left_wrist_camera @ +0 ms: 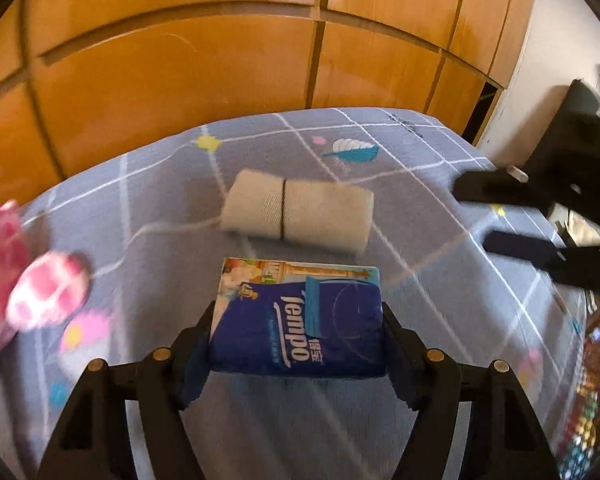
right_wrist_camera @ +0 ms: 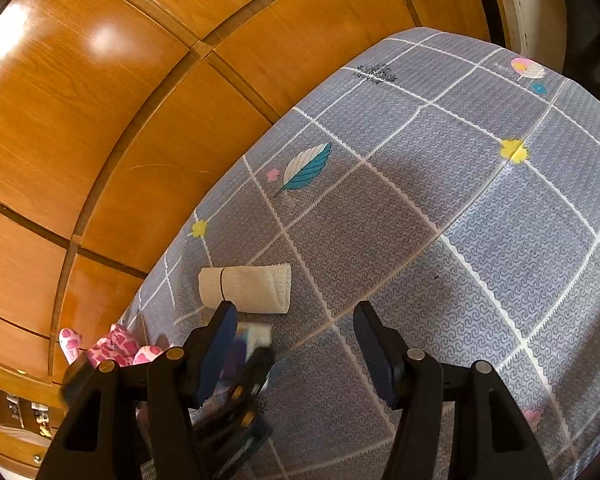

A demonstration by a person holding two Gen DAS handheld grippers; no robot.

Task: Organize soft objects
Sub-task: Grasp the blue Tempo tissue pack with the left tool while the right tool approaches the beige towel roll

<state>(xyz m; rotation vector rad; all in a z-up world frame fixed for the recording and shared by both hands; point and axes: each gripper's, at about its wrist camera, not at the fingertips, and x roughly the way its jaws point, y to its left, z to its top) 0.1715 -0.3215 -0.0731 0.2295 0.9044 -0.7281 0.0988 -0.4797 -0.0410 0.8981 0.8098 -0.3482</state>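
left gripper [left_wrist_camera: 296, 340] seems clamped on the tissue pack [left_wrist_camera: 300, 320] — right wrist view shows only right gripper [right_wrist_camera: 296, 344] agape, empty

Warm indoor light fills both views, and in the right wrist view two white glare patches sit on the glossy wooden wardrobe [right_wrist_camera: 100, 128] near the upper left corner. The left wrist view is motion-blurred throughout, worst on the pink toy [left_wrist_camera: 28, 280] at its left edge and on the right gripper [left_wrist_camera: 512, 216] at its right edge, while the right wrist view is sharp across the grey checked bed cover [right_wrist_camera: 440, 200]. Fisheye distortion bows the wardrobe seams and cover lines, black vignette cuts every corner, and soft shadows lie across the cover's middle.
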